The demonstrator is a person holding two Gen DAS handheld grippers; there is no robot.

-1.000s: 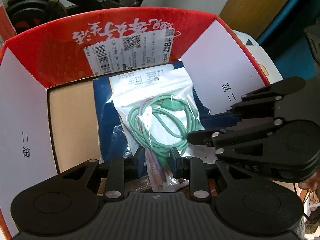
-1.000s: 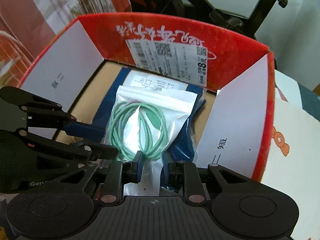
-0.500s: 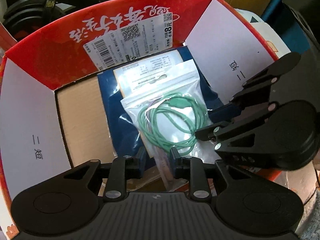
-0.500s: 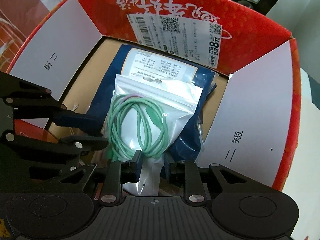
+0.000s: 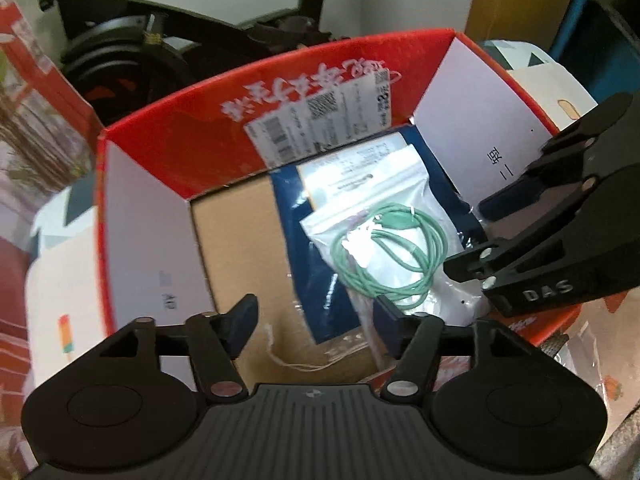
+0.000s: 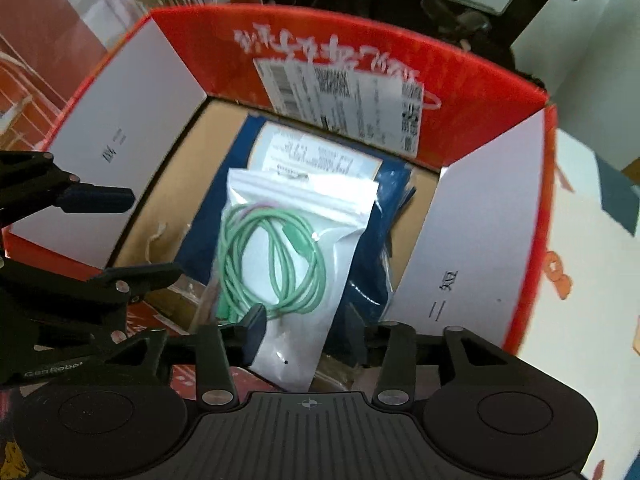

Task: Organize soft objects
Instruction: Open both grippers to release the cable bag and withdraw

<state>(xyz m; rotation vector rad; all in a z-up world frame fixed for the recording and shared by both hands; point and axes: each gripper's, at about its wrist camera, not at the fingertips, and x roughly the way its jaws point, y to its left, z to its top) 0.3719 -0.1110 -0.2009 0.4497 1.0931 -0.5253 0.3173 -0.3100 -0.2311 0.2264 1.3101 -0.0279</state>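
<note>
Both tools, left tool (image 5: 314, 320) and right tool (image 6: 304, 330), stand released; the cable bag (image 6: 286, 256) lies placed in the red box (image 6: 400, 40). Next: withdraw clear, fetch another soft item.

one red box (image 6: 460, 92), two pouches (image 6: 304, 216)

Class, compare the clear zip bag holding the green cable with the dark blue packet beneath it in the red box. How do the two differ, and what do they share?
The clear zip bag is see-through, showing a coiled green cable; the dark blue packet is opaque with a printed white label.
The zip bag lies on top; the blue packet lies under it, partly covered.
The zip bag looks narrower; the blue packet spreads wider.
Both are flat, soft packages lying inside the red box.
</note>
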